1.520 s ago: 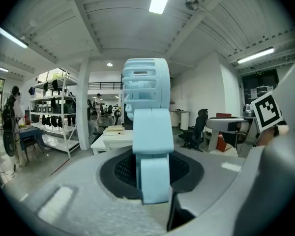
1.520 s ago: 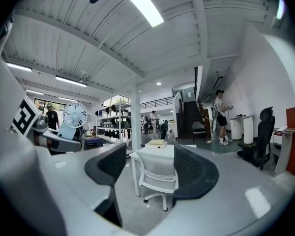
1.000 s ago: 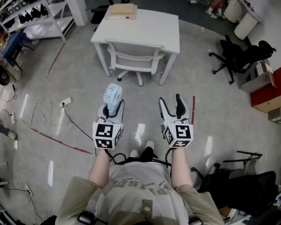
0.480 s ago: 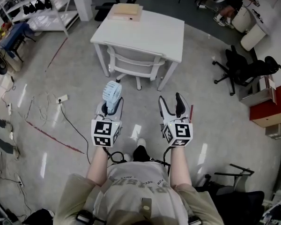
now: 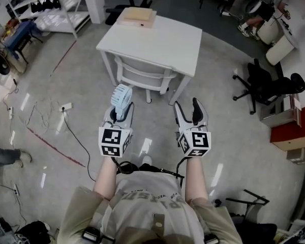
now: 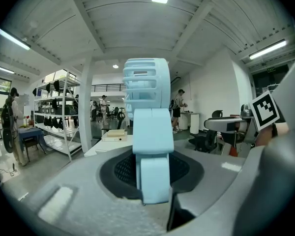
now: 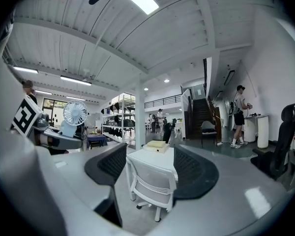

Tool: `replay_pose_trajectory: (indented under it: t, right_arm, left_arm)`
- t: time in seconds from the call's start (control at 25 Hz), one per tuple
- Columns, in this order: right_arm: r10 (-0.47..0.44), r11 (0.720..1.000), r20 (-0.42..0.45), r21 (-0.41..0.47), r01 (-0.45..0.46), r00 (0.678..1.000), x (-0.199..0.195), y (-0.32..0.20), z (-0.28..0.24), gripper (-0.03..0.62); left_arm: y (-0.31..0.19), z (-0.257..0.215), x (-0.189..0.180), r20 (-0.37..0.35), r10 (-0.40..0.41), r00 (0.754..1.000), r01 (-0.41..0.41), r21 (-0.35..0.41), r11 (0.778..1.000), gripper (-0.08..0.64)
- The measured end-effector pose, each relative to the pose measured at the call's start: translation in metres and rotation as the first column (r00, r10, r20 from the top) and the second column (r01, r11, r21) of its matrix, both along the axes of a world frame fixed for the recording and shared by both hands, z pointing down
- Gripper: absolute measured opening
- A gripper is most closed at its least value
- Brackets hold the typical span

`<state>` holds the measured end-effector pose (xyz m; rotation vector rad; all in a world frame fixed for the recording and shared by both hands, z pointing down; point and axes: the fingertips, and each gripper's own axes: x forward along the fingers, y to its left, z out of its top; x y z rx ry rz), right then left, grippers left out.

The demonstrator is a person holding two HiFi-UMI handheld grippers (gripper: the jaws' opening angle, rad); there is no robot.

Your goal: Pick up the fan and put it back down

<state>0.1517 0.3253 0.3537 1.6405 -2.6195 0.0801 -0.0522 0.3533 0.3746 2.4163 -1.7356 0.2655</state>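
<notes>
A small light-blue fan (image 5: 122, 97) stands upright between the jaws of my left gripper (image 5: 120, 114), which is shut on its stem, held in the air above the floor. In the left gripper view the fan (image 6: 148, 132) fills the middle, its round grille on top and its stem pinched between the dark pads. My right gripper (image 5: 189, 111) is held level beside it, open, with nothing between its fingers. From the right gripper view the fan (image 7: 74, 113) shows at the far left, and the jaws of the right gripper (image 7: 150, 170) frame the chair.
Ahead stand a white table (image 5: 162, 37) with a flat beige box (image 5: 140, 17) on its far end and a white chair (image 5: 143, 75) tucked under it. Cables and a power strip (image 5: 66, 107) lie on the floor left. Black office chairs (image 5: 267, 88) are at the right, shelves (image 5: 46, 6) at the far left.
Both grippers have travelled forward together toward the table and chair, which now lie nearer. The fan stays in the left gripper's jaws; the right stays open.
</notes>
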Motion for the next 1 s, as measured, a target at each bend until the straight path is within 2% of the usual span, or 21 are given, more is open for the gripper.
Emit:
replay_pose_trajectory:
  t: [0.24, 0.52, 0.76, 1.0]
  right_arm:
    - [-0.014, 0.999, 0.009, -0.041, 0.015, 1.0, 0.006, -0.017, 0.013, 0.281]
    - [-0.005, 0.998, 0.009, -0.064, 0.006, 1.0, 0.0, -0.033, 0.029, 0.281]
    - [0.028, 0.997, -0.007, -0.067, -0.028, 1.0, -0.003, -0.07, 0.034, 0.281]
    - [0.051, 0.998, -0.003, -0.032, -0.051, 0.999, -0.023, -0.128, 0.016, 0.281]
  left_arm:
    - [-0.012, 0.008, 0.003, 0.022, -0.021, 1.0, 0.021, -0.027, 0.999, 0.106]
    - [-0.033, 0.023, 0.001, 0.008, -0.006, 1.0, 0.006, -0.053, 0.999, 0.106]
    - [-0.08, 0.024, -0.001, 0.0, 0.037, 0.999, -0.037, -0.042, 0.998, 0.106]
    - [-0.143, 0.014, -0.019, -0.003, 0.064, 0.998, -0.064, -0.024, 0.998, 0.106]
